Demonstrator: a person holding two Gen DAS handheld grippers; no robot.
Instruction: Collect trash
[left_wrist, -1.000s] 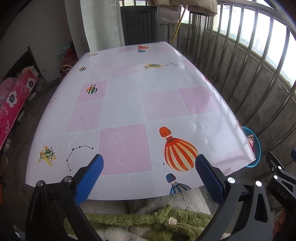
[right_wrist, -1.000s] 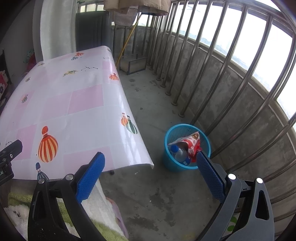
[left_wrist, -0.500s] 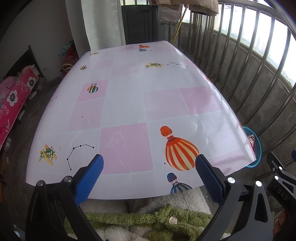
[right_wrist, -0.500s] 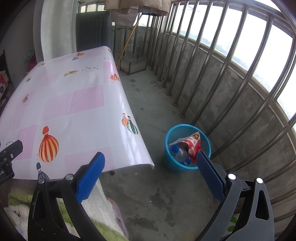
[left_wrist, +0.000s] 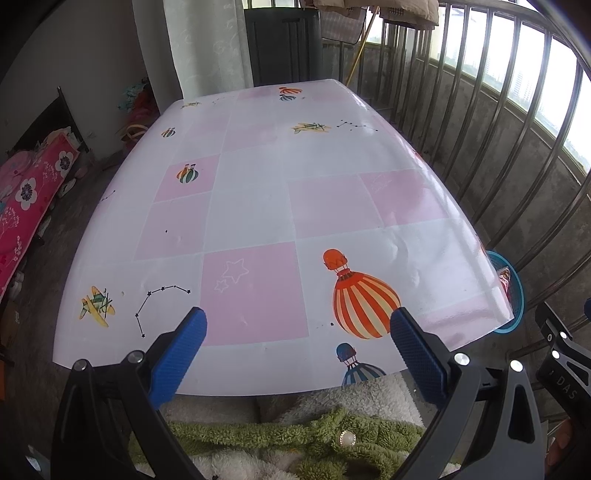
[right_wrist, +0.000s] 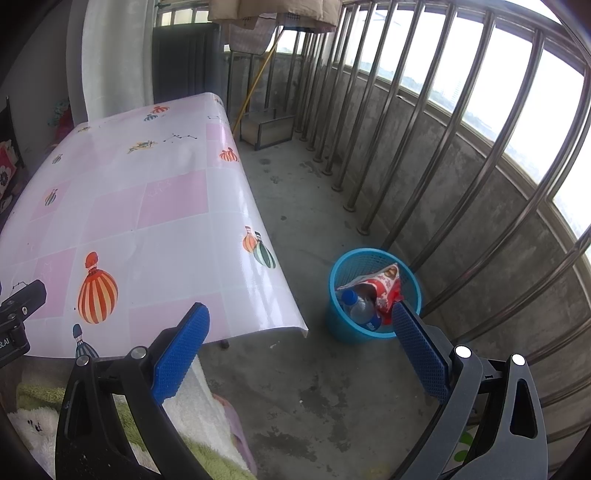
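A blue mesh bin (right_wrist: 340, 325) stands on the concrete floor right of the table; it holds a red snack wrapper (right_wrist: 384, 288) and a plastic bottle (right_wrist: 360, 308). Its rim also shows in the left wrist view (left_wrist: 517, 291) past the table corner. My left gripper (left_wrist: 297, 341) is open and empty over the near edge of the table (left_wrist: 258, 206), which has a pink and white balloon-print cloth. My right gripper (right_wrist: 299, 339) is open and empty above the floor between the table (right_wrist: 147, 206) and the bin.
Steel railing bars (right_wrist: 461, 155) and a low concrete wall run along the right. A box (right_wrist: 266, 127) and a broom handle (right_wrist: 258, 79) stand at the far end. A fluffy white and green garment (left_wrist: 295, 435) lies below the near table edge. A red floral mattress (left_wrist: 26, 199) is at the left.
Both views have shifted very slightly; the grippers stay open and nothing else has moved.
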